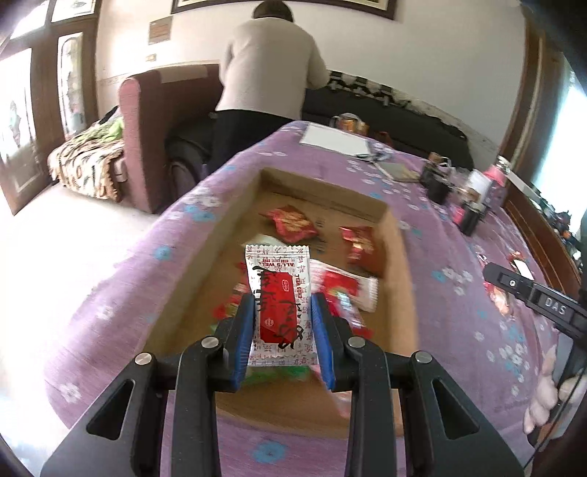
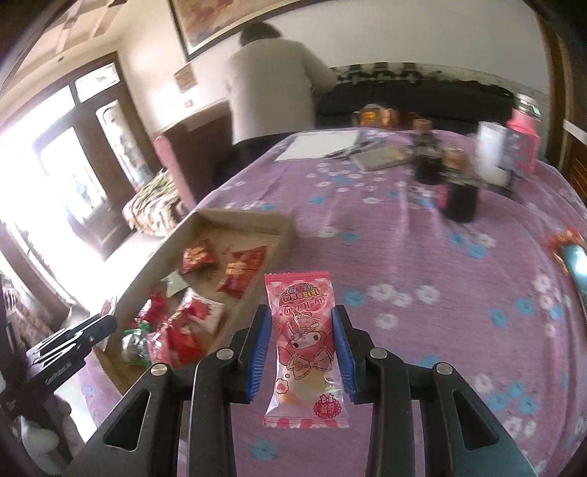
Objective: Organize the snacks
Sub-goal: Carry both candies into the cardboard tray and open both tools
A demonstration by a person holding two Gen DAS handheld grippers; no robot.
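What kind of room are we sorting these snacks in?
Most likely a home living room. A table under a purple floral cloth holds the cardboard box of snacks, with a dark red sofa and a framed picture on the wall behind.

1. A purple cloth with white and blue flowers covers the counter.
2. A white sheet of paper lies flat at the counter's far end, with a grey-brown notebook just beside it.
3. Two dark jars stand near a pink box on the far right.
4. A person in a cream sweater bends over a black-covered surface beyond the counter.
5. A maroon armchair stands left of that person, a patterned blanket beside it.
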